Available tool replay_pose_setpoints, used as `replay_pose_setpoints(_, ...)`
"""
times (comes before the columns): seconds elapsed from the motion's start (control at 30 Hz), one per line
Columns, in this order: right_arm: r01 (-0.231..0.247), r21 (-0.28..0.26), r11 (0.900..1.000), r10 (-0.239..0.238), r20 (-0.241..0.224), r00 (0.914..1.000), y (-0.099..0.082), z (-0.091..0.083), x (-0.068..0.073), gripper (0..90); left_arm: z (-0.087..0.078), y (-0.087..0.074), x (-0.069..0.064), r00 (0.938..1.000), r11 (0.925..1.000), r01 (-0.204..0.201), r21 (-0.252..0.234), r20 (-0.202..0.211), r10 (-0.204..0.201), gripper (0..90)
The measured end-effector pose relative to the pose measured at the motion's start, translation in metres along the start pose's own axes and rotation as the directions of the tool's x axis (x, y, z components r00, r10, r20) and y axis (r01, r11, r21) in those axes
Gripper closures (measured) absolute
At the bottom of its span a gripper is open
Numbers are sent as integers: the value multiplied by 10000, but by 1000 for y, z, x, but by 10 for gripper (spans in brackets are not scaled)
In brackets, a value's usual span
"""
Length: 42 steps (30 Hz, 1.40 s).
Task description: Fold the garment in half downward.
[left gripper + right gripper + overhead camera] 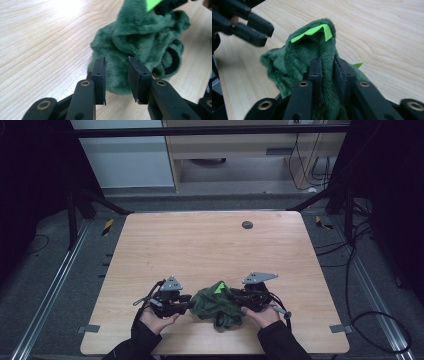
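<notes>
Worktop (210,245): a pale wood surface is carrying everything; a small dark disc (247,224) is lying well apart, near the far edge.
Cloth (217,306): a crumpled dark green plush piece with a bright green tag (312,32) is sitting near the front edge, between the two tools.
Right hand-held gripper (327,65): its jaws are pinching a raised fold of the cloth, lifting it into a peak.
Left hand-held gripper (116,67): its jaws are standing spread, just short of the cloth's near lobe and not yet gripping.
Step in hand: judging by the pose, the left is lining up for a second grip.
Doing it well: probably pushing the spread jaws around one single layer before closing, while the right is holding steady.
</notes>
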State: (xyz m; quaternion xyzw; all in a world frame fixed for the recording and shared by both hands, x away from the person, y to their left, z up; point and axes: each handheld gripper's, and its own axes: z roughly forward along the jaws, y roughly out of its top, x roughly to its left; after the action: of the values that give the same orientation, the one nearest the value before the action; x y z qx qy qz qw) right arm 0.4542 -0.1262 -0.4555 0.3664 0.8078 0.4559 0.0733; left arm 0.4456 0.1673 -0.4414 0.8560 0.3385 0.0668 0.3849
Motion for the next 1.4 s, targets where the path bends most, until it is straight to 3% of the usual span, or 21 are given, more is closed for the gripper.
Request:
replay_pose_setpoints(0.2,65,135,9999,-63,-134,9999,-3,-3,0,862,4,8,1,9998,9998,86,-190,174,-82,676)
replay_pose_setpoints(0.57,119,183,9998,-116,-145,9998,-4,-2,-1,872,17,38,3,9995,9993,-218,-296,231,225,626)
replay_pose_setpoints(0.73,169,174,9997,-167,-115,9998,-5,-2,-1,871,26,47,1,9980,9990,-406,-206,480,416,643)
replay_pose_setpoints(1.1,264,224,9994,-262,-82,9996,-5,-2,0,872,46,39,-2,9939,9968,-519,600,1008,456,746)
replay_pose_setpoints(1.23,203,271,9994,-201,-84,9998,-6,-2,0,872,48,37,-3,9908,9962,-557,666,1271,469,853)
replay_pose_setpoints(1.4,230,249,9994,-228,-85,9997,-6,-2,1,872,46,36,-6,9892,9949,-723,710,1330,624,878)
